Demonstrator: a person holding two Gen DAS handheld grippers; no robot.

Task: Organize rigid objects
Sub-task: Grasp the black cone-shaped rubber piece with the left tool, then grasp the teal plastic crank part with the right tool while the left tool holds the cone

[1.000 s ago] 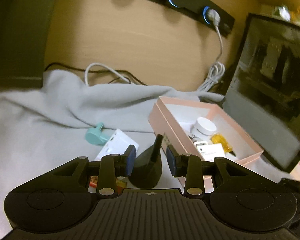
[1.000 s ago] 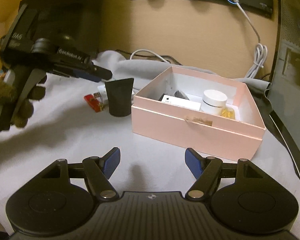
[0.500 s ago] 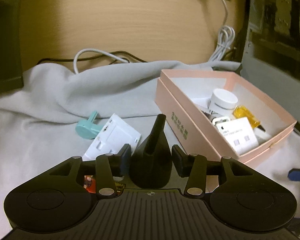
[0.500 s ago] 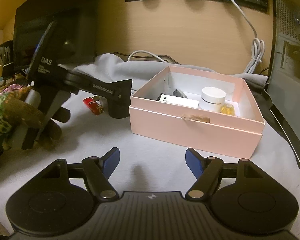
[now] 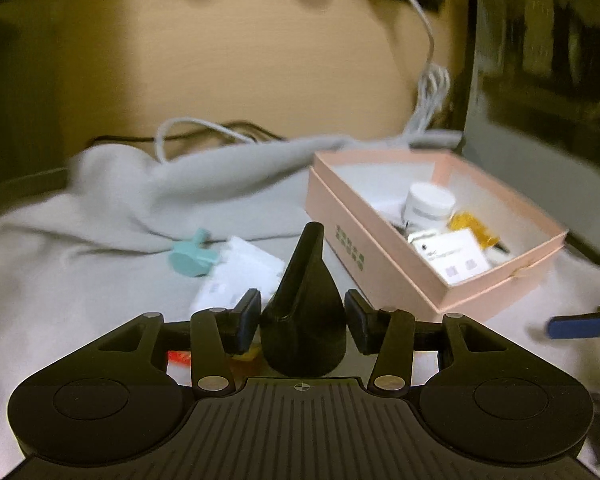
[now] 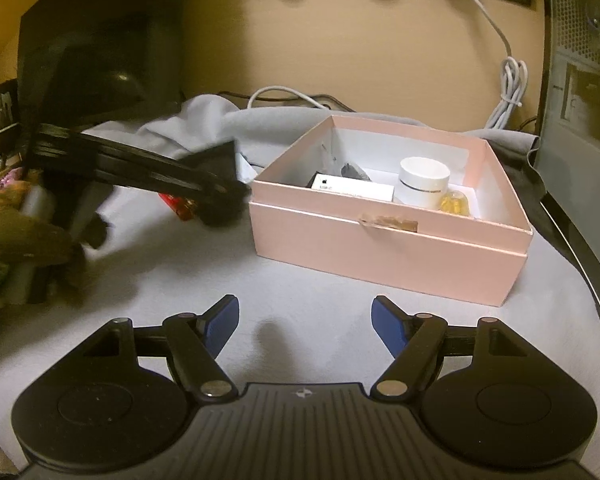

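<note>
From the left wrist view, our left gripper (image 5: pixel 302 316) has just been opening its jaws, and the black cone-shaped piece (image 5: pixel 303 312) now stands between the pads with a sliver of gap each side, so we judge it set down on the grey cloth (image 5: pixel 80 248) just beside the pink box (image 5: pixel 384 276), not in it; the teal plug (image 5: pixel 192 258) and white adapter (image 5: pixel 240 276) lie loose just beyond. From the right wrist view, our right gripper (image 6: pixel 303 326) hangs spread and empty before the box's near wall, which already holds a white jar (image 6: pixel 423 181), while the blurred left tool crosses over the cone, hiding most of it.
</note>
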